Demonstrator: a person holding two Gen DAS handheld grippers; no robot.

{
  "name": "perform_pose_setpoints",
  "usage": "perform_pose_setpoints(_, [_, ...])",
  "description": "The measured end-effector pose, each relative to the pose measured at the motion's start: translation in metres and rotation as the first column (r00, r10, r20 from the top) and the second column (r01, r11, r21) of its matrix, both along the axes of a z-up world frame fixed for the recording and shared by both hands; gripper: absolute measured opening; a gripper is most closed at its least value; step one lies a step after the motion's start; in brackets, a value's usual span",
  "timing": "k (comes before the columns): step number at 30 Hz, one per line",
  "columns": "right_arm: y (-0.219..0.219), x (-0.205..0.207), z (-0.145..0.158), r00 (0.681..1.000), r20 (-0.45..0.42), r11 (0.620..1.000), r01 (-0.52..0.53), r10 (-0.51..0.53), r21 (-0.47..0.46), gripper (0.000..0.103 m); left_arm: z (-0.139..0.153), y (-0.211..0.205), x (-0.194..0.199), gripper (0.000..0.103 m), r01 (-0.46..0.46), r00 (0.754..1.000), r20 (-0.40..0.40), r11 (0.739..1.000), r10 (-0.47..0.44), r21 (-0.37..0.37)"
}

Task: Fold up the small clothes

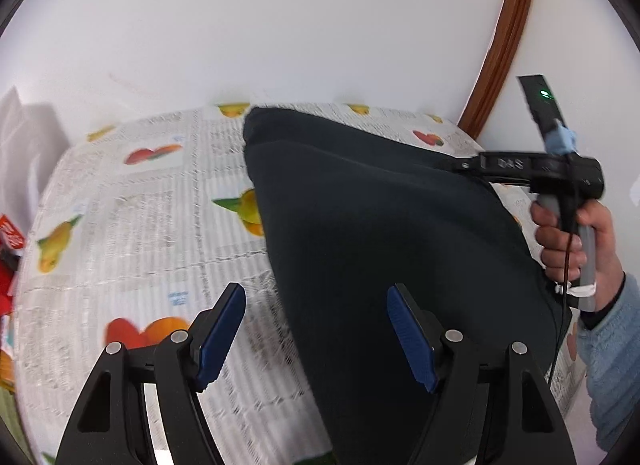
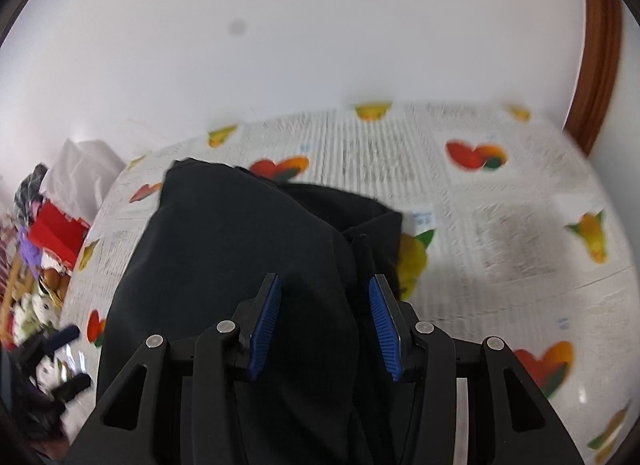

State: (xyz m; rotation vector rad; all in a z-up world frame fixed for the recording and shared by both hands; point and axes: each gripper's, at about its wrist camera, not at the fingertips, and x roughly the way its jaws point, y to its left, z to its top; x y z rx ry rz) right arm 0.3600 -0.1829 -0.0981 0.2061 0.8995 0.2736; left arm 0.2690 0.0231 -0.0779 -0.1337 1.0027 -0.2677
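Note:
A black garment (image 1: 380, 241) lies on the table, spread from the far edge toward me. In the right wrist view it (image 2: 240, 249) shows a fold and a bunched part near the middle. My left gripper (image 1: 316, 329) is open above the garment's left edge, with nothing between its blue pads. My right gripper (image 2: 324, 325) is open just over the garment, its jaws astride a raised fold without closing on it. In the left wrist view the right gripper (image 1: 464, 164) is at the garment's far right side, held by a hand.
The table (image 1: 140, 225) is covered by a cloth with newspaper print and fruit pictures. A white wall stands behind it, with a brown wooden frame (image 1: 508, 37) at the right. A pile of toys and red items (image 2: 44, 257) lies off the table's left side.

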Motion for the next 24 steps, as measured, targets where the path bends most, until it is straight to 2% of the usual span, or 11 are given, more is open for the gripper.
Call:
perform_pose_setpoints(3, [-0.002, 0.027, -0.016, 0.997, -0.072, 0.998, 0.028, -0.024, 0.056, 0.045, -0.013, -0.004, 0.01, 0.072, 0.023, 0.999, -0.023, 0.999, -0.024, -0.033])
perform_pose_setpoints(4, [-0.002, 0.033, -0.018, 0.996, -0.083, 0.998, 0.029, -0.024, 0.06, 0.041, -0.017, -0.006, 0.012, 0.073, 0.029, 0.999, -0.029, 0.999, -0.03, -0.034])
perform_pose_setpoints(5, [-0.001, 0.038, -0.02, 0.996, -0.088, 0.998, 0.027, -0.022, 0.056, 0.018, -0.019, -0.006, 0.013, 0.073, 0.033, 0.999, -0.032, 0.999, -0.035, -0.037])
perform_pose_setpoints(6, [0.0, 0.04, -0.017, 0.998, -0.066, 0.999, 0.011, -0.008, 0.052, 0.003, -0.021, -0.005, 0.013, 0.074, 0.038, 0.999, -0.035, 0.998, -0.04, -0.045])
perform_pose_setpoints(8, [-0.001, 0.03, 0.003, 0.996, 0.082, 0.999, -0.043, 0.041, 0.026, 0.005, -0.021, -0.002, 0.014, 0.074, 0.046, 0.998, -0.039, 0.997, -0.048, -0.065])
perform_pose_setpoints(10, [-0.001, 0.016, 0.023, 0.969, 0.237, 0.998, -0.064, 0.066, -0.015, 0.004, -0.021, 0.001, 0.014, 0.074, 0.047, 0.998, -0.044, 0.996, -0.05, -0.079])
perform_pose_setpoints(11, [0.002, 0.016, 0.024, 0.967, 0.245, 0.997, -0.066, 0.071, -0.029, 0.004, -0.021, 0.002, 0.014, 0.074, 0.046, 0.998, -0.046, 0.996, -0.05, -0.081])
perform_pose_setpoints(14, [0.012, 0.025, 0.018, 0.981, 0.18, 0.994, -0.053, 0.07, -0.097, 0.005, -0.019, 0.002, 0.013, 0.074, 0.047, 0.998, -0.044, 0.996, -0.051, -0.078])
perform_pose_setpoints(19, [0.009, 0.02, 0.023, 0.968, 0.247, 0.993, -0.015, 0.043, -0.117, 0.005, -0.016, 0.001, 0.012, 0.073, 0.044, 0.998, -0.035, 0.997, -0.046, -0.06])
perform_pose_setpoints(22, [0.017, 0.039, 0.003, 0.985, 0.165, 0.984, -0.021, 0.051, -0.176, 0.005, -0.016, 0.0, 0.011, 0.073, 0.036, 0.998, -0.044, 0.998, -0.038, -0.059])
perform_pose_setpoints(24, [0.013, 0.046, -0.009, 0.995, 0.09, 0.984, -0.029, 0.045, -0.174, 0.006, -0.015, 0.001, 0.01, 0.073, 0.039, 0.998, -0.043, 0.998, -0.042, -0.051])
